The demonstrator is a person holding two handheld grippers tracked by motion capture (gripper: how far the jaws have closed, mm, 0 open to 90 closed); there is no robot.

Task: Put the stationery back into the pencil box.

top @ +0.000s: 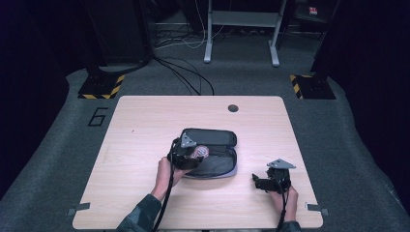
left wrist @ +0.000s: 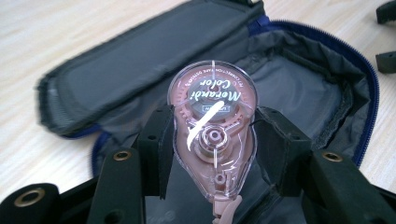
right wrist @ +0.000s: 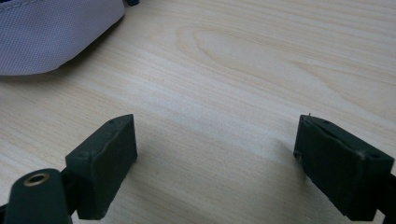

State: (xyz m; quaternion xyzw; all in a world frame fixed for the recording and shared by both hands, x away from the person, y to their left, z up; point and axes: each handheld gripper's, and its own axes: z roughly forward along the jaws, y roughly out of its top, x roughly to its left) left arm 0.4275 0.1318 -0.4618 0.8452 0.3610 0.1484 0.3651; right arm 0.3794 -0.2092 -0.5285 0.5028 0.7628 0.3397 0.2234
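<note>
A pink, clear-cased correction tape dispenser (left wrist: pixel 212 135) sits clamped between the pads of my left gripper (left wrist: pixel 212 149), held over the open inside of a dark pencil case (left wrist: pixel 303 93). From above, the left gripper (top: pixel 186 153) hangs over the case (top: pixel 215 140) with the pink dispenser (top: pixel 199 153) at its tip. The case lies unzipped near the table's middle, its lid flap folded back. My right gripper (top: pixel 263 182) rests low at the table's right front, jaws wide apart with bare wood between them (right wrist: pixel 215 154).
The wooden table (top: pixel 145 121) has a small round hole (top: pixel 233 108) near its far edge. A grey outer wall of the case (right wrist: pixel 51 32) lies to the upper left of the right gripper. Cables and stand feet lie on the floor beyond the table.
</note>
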